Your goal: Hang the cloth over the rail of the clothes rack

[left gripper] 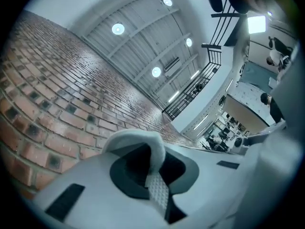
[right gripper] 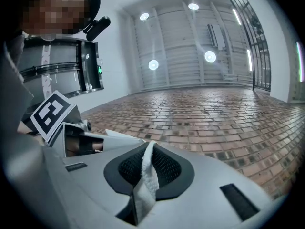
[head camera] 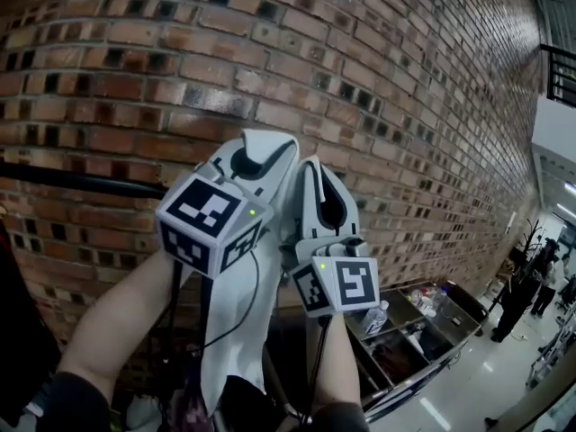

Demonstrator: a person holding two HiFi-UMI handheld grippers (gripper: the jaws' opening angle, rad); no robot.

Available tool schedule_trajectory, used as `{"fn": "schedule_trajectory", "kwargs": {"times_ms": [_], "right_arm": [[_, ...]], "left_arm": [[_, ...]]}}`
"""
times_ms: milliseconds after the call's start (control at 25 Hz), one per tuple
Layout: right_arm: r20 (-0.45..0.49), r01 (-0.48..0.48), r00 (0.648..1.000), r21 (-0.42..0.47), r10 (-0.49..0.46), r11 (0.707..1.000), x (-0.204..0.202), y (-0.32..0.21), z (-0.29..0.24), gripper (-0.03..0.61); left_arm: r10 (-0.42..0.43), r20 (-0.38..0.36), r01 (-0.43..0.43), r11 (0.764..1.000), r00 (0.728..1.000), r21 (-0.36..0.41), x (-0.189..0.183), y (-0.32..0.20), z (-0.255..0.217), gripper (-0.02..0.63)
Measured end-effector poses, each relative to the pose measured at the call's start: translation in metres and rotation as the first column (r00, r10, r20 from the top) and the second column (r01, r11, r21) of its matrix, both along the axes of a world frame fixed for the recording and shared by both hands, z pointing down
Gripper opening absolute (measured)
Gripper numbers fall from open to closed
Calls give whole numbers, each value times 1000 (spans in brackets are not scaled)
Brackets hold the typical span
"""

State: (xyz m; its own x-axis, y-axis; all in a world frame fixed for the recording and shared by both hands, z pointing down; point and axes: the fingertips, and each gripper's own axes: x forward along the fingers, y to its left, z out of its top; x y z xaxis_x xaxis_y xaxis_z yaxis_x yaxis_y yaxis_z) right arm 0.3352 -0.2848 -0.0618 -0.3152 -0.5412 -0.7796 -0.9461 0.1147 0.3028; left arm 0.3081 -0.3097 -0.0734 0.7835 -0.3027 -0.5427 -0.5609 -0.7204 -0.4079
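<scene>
A white cloth (head camera: 229,336) hangs down between my two raised grippers in front of the brick wall. My left gripper (head camera: 268,142) is shut on one part of its upper edge; the left gripper view shows the cloth (left gripper: 151,156) folded over and pinched in the jaws. My right gripper (head camera: 311,166), close beside it, is shut on another part; there a thin strip of the cloth (right gripper: 145,175) is pressed between the pads. The rack's black rail (head camera: 81,180) runs level at the left, passing behind the left gripper. The grippers' tips stand slightly above it.
The brick wall (head camera: 378,88) fills the background close ahead. A metal cart (head camera: 423,318) with bottles and boxes stands lower right. People (head camera: 524,297) stand far right on the shiny floor. A dark shape (head camera: 18,331) sits at the left edge.
</scene>
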Motion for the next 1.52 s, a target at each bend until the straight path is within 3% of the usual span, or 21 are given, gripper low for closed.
{"fn": "schedule_trajectory", "kwargs": {"times_ms": [80, 200, 360, 480, 840, 1040, 1280, 1520], "right_arm": [[37, 35, 999, 6, -35, 999, -2, -3, -6, 43], [82, 117, 990, 10, -118, 993, -7, -4, -16, 43], [30, 166, 985, 45, -167, 985, -29, -1, -24, 43], [-9, 203, 979, 78, -203, 976, -52, -1, -24, 43], [-65, 260, 964, 41, -257, 965, -112, -20, -19, 43], [-62, 248, 967, 15, -246, 969, -151, -17, -24, 43], [-81, 198, 978, 56, -193, 979, -196, -12, -23, 43], [-58, 207, 977, 69, -204, 976, -226, -4, -27, 43]], "left_arm": [[2, 6, -2, 1000, 1000, 13, -4, -2, -8, 37], [-16, 7, 15, 996, 1000, 93, -17, 8, -20, 37], [-105, -8, 104, 968, 994, 229, -43, 19, -28, 38], [-197, 6, 187, 942, 980, 277, -65, 15, -29, 41], [-295, 109, 278, 950, 949, 145, -133, -26, -29, 41], [-252, 93, 242, 964, 963, 113, -176, -23, -31, 41], [-217, 74, 214, 976, 973, 52, -227, -35, -35, 40], [-260, 64, 262, 965, 963, -21, -284, -50, -37, 40]]}}
